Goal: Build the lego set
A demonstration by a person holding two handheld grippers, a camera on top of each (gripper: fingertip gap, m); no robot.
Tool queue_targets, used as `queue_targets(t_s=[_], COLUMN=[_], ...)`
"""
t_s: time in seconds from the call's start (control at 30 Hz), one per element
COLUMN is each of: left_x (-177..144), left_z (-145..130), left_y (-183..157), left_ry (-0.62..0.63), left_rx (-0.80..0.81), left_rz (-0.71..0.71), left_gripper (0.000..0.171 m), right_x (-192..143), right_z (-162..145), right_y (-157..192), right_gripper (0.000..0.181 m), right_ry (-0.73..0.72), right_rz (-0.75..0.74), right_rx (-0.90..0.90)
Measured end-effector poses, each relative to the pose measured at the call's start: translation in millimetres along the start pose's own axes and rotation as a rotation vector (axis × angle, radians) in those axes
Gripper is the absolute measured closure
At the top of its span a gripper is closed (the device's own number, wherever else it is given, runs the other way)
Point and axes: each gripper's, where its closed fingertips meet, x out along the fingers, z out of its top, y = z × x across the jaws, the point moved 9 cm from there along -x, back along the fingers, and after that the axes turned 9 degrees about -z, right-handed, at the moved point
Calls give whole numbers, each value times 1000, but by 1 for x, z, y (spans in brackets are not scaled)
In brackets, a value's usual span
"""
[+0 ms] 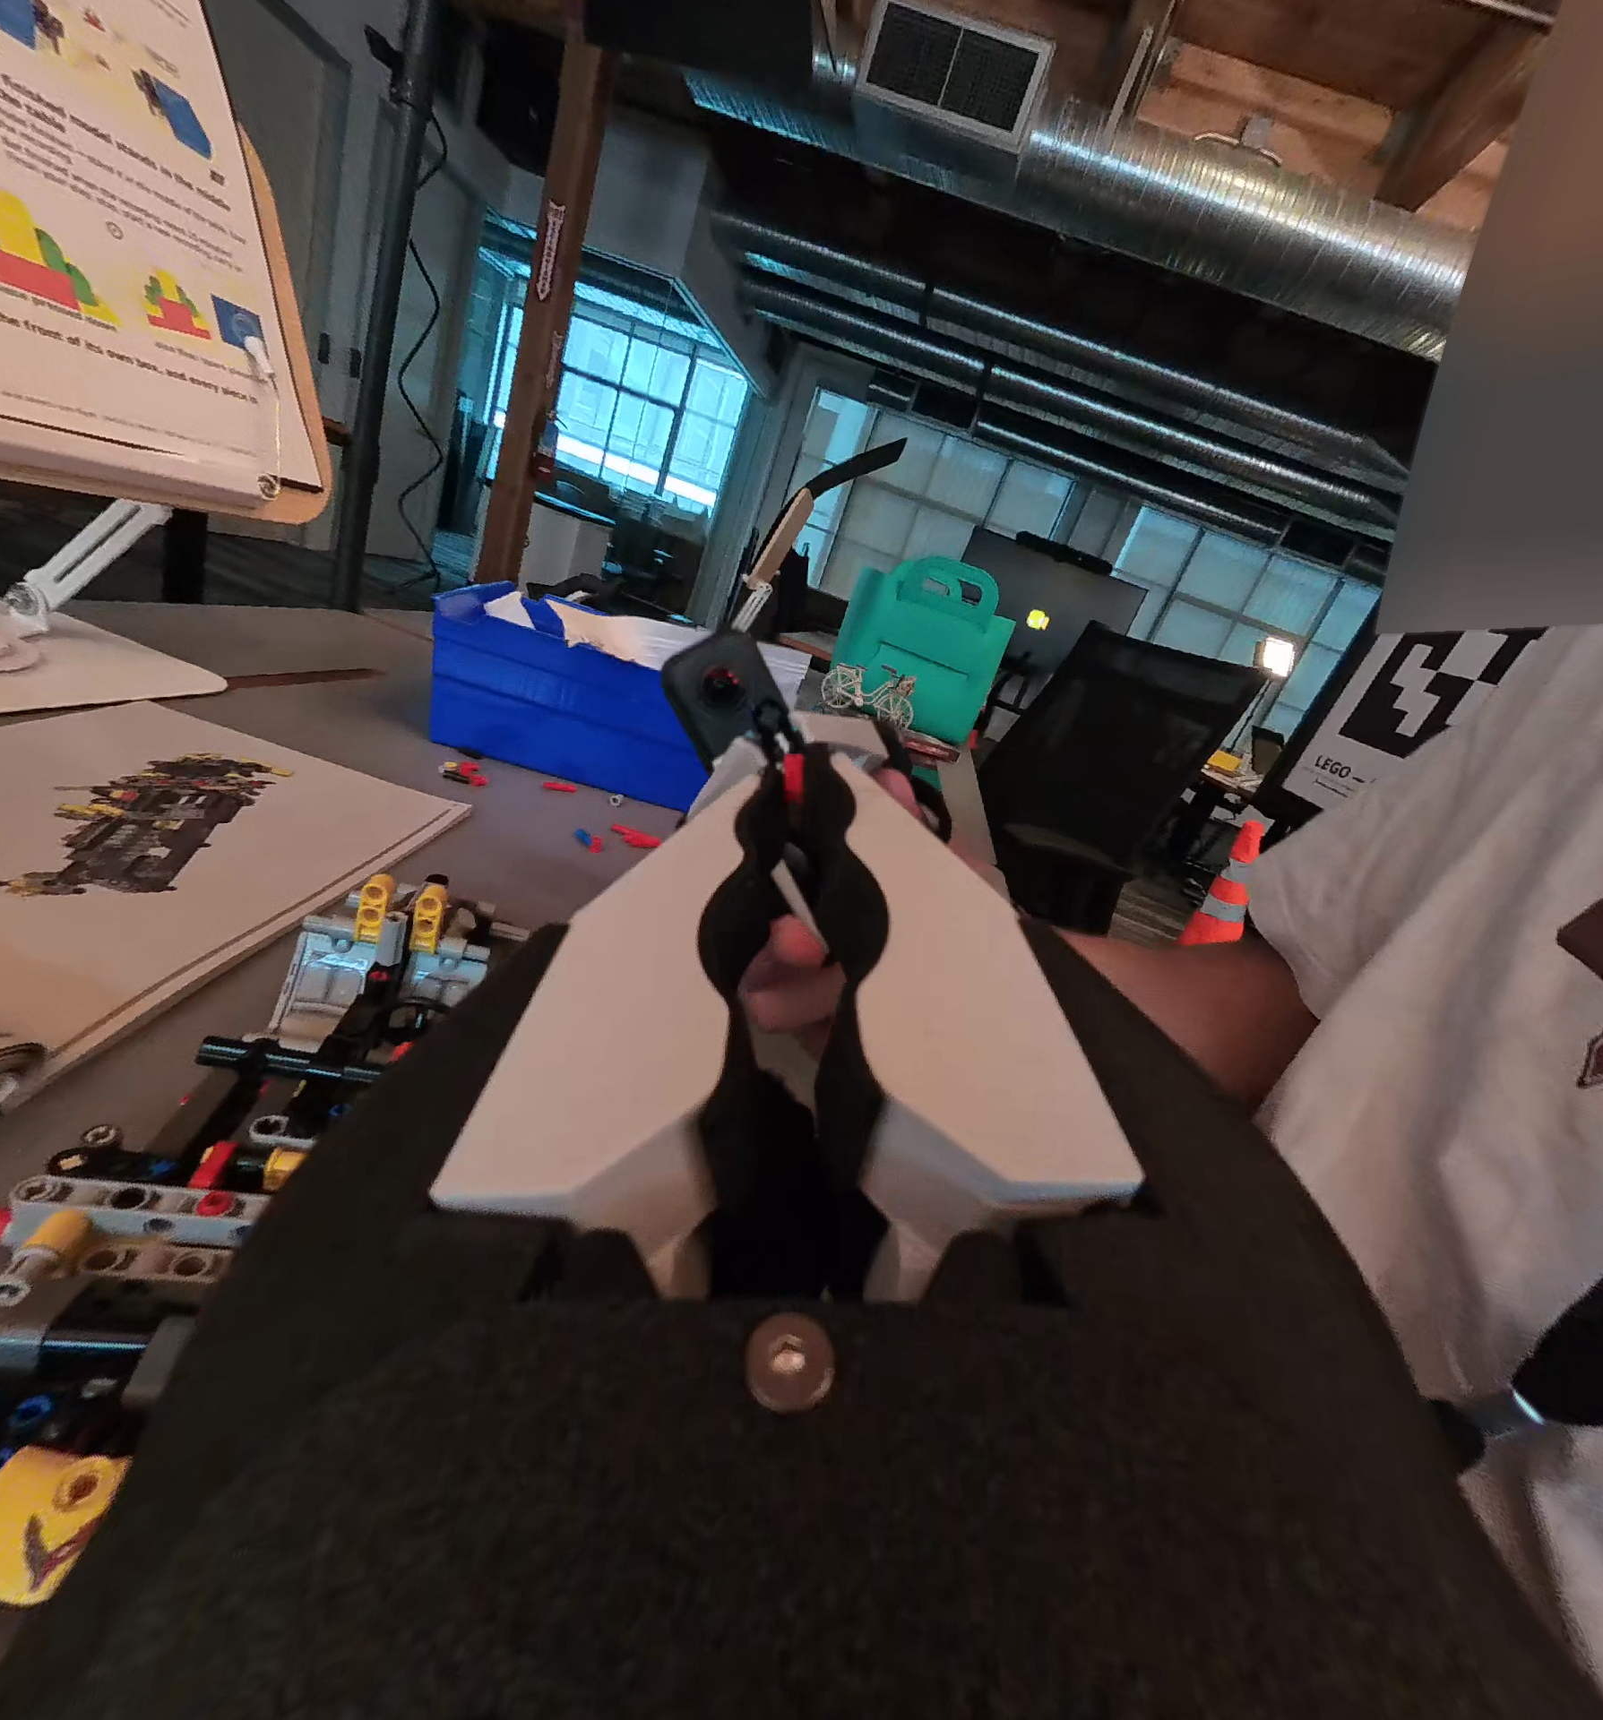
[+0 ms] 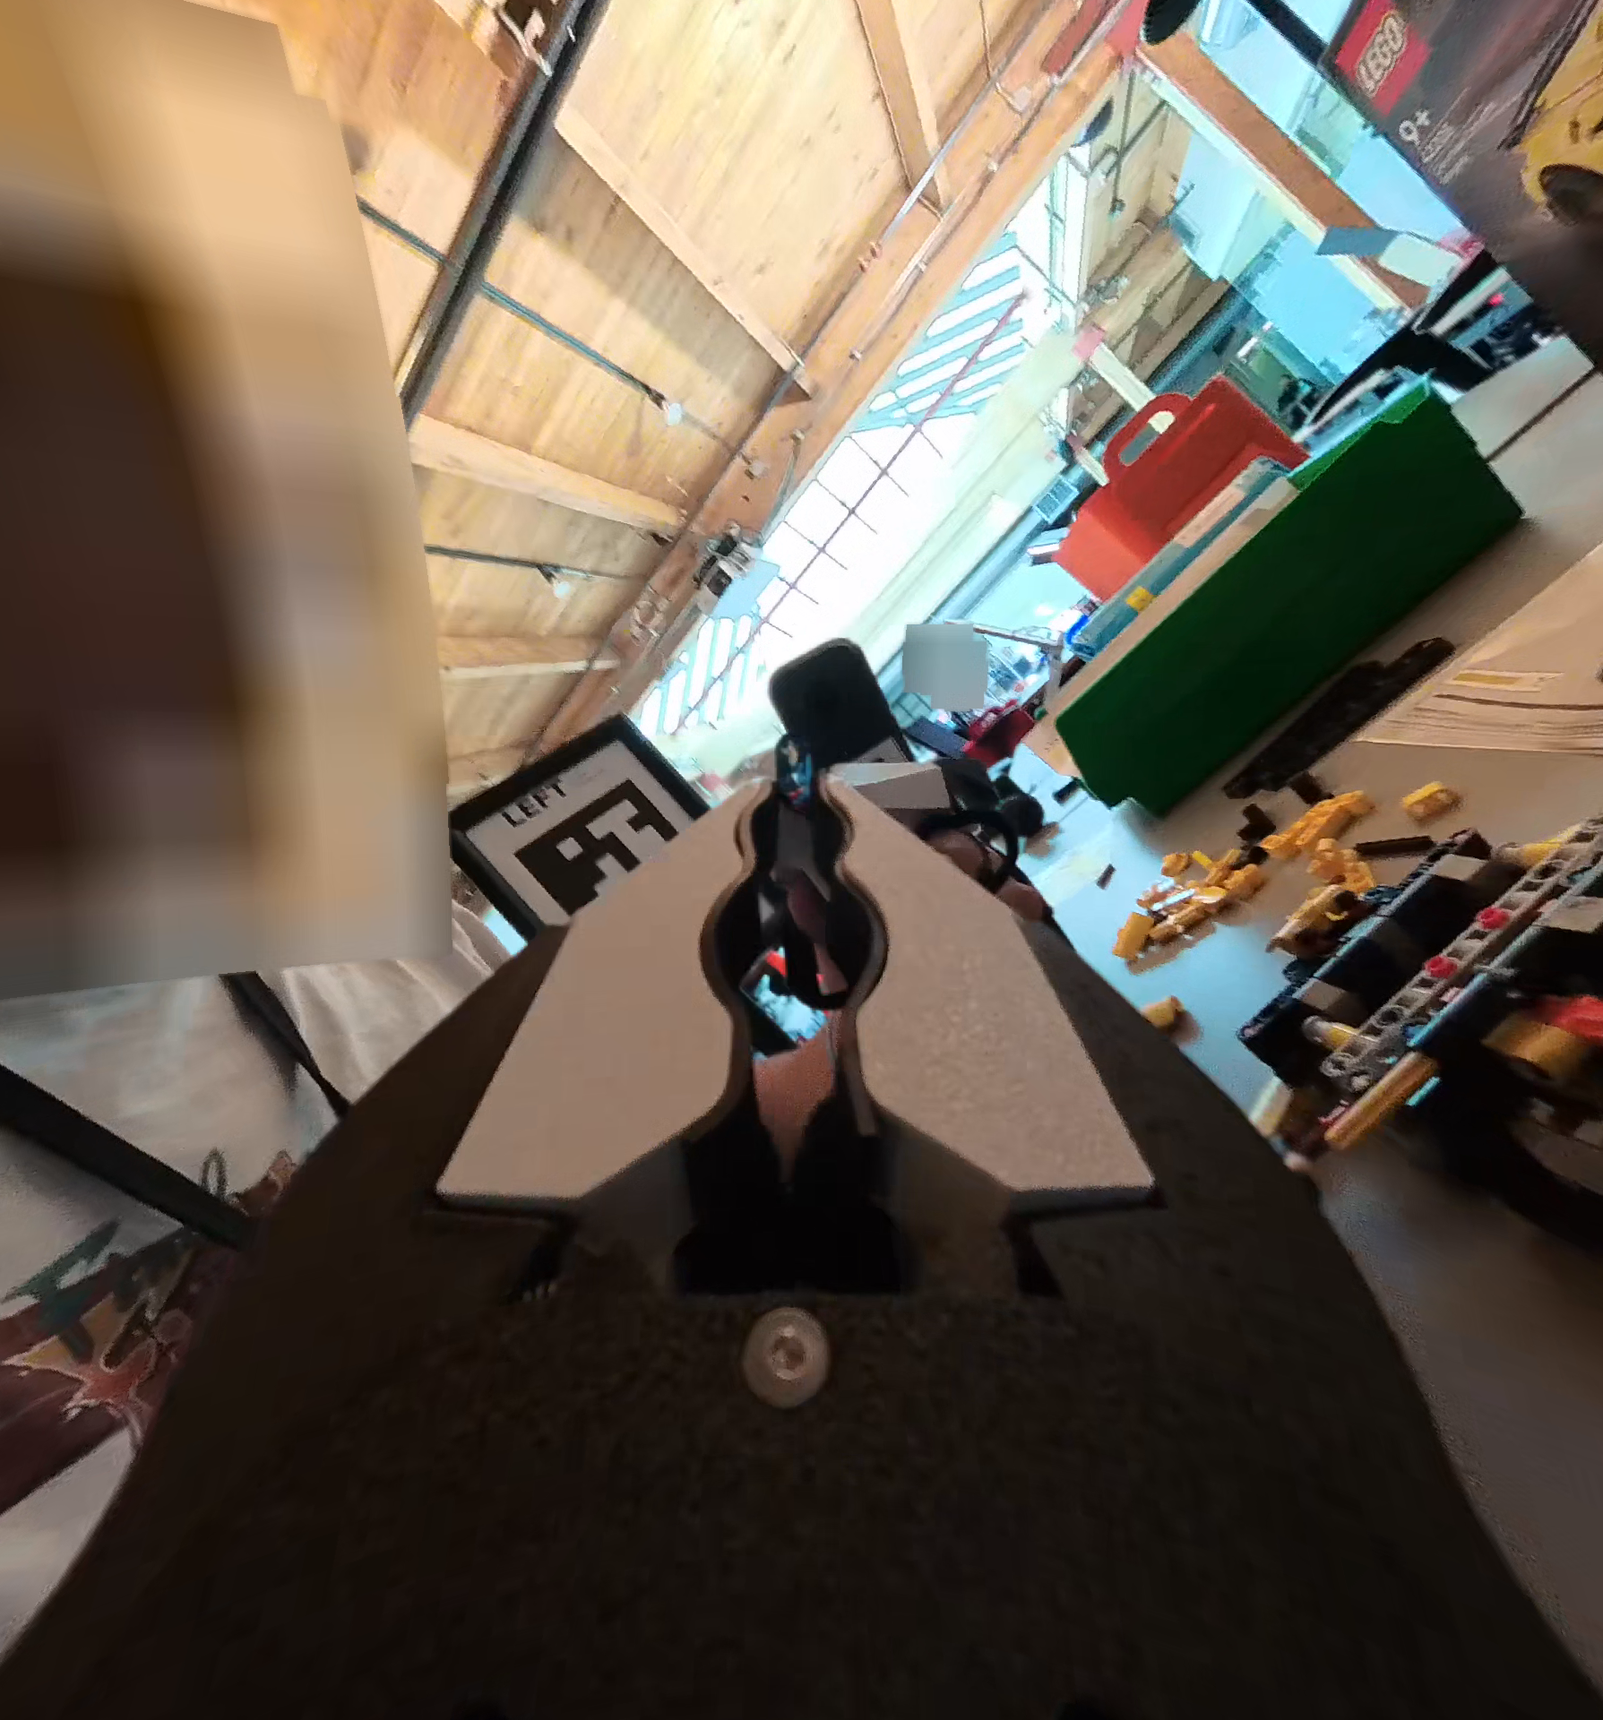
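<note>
In the left wrist view my left gripper is raised off the table, its fingers drawn narrow and pinching a small red piece at the tips, nose to nose with the other gripper's camera just beyond. Below, at the table's near left edge, lies the model: grey beams, black axles, red and blue pins, 2 yellow connectors on a grey block, a yellow panel nearest me. An open manual sits behind it, a blue bin farther back with a few red and blue pins loose before it. In the right wrist view my right gripper is likewise narrow, closed on a small dark piece with blue; I cannot tell its exact shape. The model shows at the right, a scatter of yellow parts behind it, then a green bin. I judge the chassis partly built, much unplaced, and these 2 small pieces being joined in the air.
</note>
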Motion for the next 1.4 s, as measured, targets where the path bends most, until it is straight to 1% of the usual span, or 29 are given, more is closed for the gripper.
queue_targets(t_s=[0.07, 0.33, 0.5, 0.63, 0.8, 1.0, 1.07, 1.1, 1.13, 1.2, 1.27, 1.33, 1.4], left_x=[-1, -2, -2, -1, -1, -1, 3, 8, 13, 15, 4, -2, -1], left_z=[2, 0, 0, 0, -2, -7, -15, -22, -28, -27, -22, -14, -11], left_y=[0, 2, 2, 0, -3, -8, -11, -13, -17, -19, -12, -9, -8], left_ry=[-22, -6, -3, 10, 43, 146, 243, 318, 359, 338, 308, 247, 219], left_rx=[-4, -8, 11, 49, 64, 64, 91, 123, 157, 177, 158, 152, 167], left_rz=[5, 27, 42, 58, 19, -71, -92, -101, -107, -95, -47, -27, -20], left_gripper=[171, 171, 171, 171, 171, 170, 171, 170, 170, 170, 170, 171, 170], right_x=[4, 10, 9, 9, 7, 0, -2, 1, 5, 8, 0, -11, -19], right_z=[-3, -2, -2, -4, -4, -3, -4, -9, -14, -15, -7, 4, 8], right_y=[-3, -3, -3, -3, 0, 8, 8, 6, 7, 8, 7, 5, 3], right_gripper=[177, 177, 177, 176, 176, 176, 176, 175, 175, 176, 176, 176, 176], right_ry=[2, 4, 8, 6, 65, 236, 277, 338, 362, 342, 316, 245, 198], right_rz=[-4, -1, -23, -13, -4, -26, -40, -64, -55, -28, -38, -68, -110], right_rx=[14, -14, -42, -20, -45, -177, -198, -214, -217, -193, -182, -175, -174])
